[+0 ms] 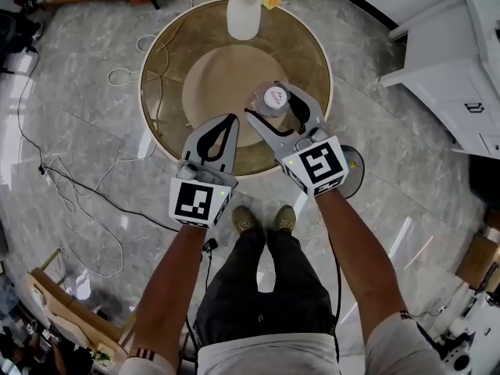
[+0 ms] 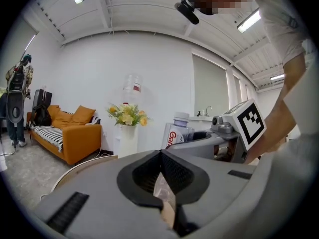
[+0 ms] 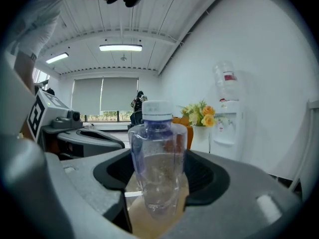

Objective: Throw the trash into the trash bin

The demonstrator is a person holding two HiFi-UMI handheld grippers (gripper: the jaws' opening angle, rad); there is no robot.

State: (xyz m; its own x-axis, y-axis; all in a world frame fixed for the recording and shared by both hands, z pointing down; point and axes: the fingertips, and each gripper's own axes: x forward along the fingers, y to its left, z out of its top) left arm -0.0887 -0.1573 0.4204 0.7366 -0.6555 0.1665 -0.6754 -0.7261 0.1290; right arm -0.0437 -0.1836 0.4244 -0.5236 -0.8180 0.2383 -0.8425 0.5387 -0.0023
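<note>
A clear plastic bottle (image 1: 272, 98) with a white cap stands upright between the jaws of my right gripper (image 1: 269, 101), which is shut on it above the round table (image 1: 164, 92). In the right gripper view the bottle (image 3: 158, 163) fills the gap between the dark pads. My left gripper (image 1: 232, 119) hovers just left of it, with its tips together. In the left gripper view a thin crinkled clear scrap (image 2: 162, 189), seemingly a wrapper, sits pinched between the jaws behind the tips. The bottle (image 2: 178, 131) also shows there, to the right.
A white vase of flowers (image 1: 243, 14) stands at the table's far edge. Cables (image 1: 78, 194) trail over the marble floor at left. A white cabinet (image 1: 453, 69) is at right. A round grey thing (image 1: 355, 169) lies half hidden behind my right gripper's marker cube.
</note>
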